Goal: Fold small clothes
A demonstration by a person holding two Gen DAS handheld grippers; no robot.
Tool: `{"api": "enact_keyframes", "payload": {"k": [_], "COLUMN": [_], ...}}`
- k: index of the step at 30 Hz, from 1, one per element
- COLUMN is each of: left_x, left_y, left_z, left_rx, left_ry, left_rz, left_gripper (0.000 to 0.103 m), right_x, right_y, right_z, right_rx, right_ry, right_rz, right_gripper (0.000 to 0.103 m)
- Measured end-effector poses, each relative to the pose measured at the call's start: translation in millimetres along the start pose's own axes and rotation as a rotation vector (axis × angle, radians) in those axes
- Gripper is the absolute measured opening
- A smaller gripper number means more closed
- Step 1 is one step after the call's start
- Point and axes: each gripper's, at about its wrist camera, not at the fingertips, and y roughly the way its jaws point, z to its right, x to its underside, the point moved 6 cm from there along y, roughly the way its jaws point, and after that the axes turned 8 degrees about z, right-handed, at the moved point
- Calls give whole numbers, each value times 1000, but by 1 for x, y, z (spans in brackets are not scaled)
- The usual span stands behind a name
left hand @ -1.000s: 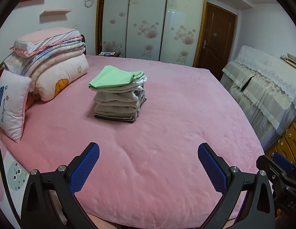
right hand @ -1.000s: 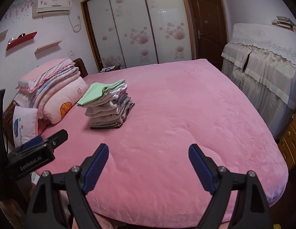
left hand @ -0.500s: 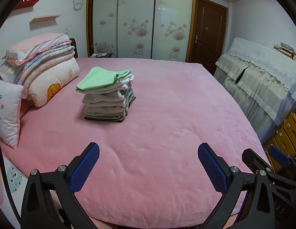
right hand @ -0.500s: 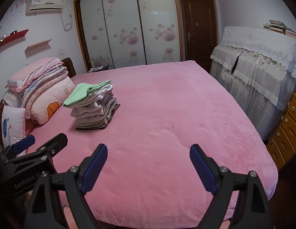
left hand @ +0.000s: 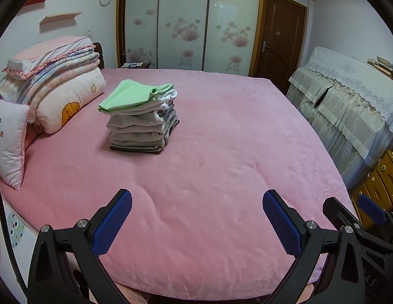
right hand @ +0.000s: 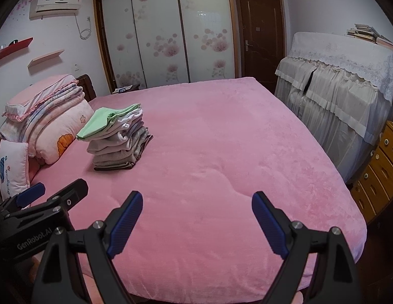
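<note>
both grippers are hanging above the near edge of the pink bed (left hand: 221,152), pointing down and across it. the left gripper (left hand: 197,217) is holding its jaws wide apart with nothing between them, only the bare pink cover showing in the gap. the right gripper (right hand: 197,215) is doing the same, its jaws spread wide and gripping nothing. in the left wrist view the right gripper is showing at the lower right edge, and in the right wrist view the left gripper is showing at the lower left, so the two are sitting side by side.

the stack of folded clothes (left hand: 143,121) is resting on the bed toward the far left, well apart from both grippers. a light green piece (left hand: 130,97) is lying on top, with white and grey pieces beneath it and a dark one at the bottom. just beside the stack, folded quilts (left hand: 57,81) and a small pillow (left hand: 8,141) are piling up at the head of the bed. a covered cabinet (right hand: 335,81) is standing beyond the bed's right side.
</note>
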Motion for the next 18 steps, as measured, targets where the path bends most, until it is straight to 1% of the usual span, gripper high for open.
{"api": "enact_keyframes", "payload": {"k": [18], "left_x": [6], "left_y": [1], "left_z": [5], "left_rx": [-25], "left_ry": [30], "left_rz": [-3], "left_gripper": [102], "right_x": [5], "right_y": [-1], "right_z": [4], "right_rx": [15], "right_ry": [-9], "right_rz": [7], "right_gripper": [89]}}
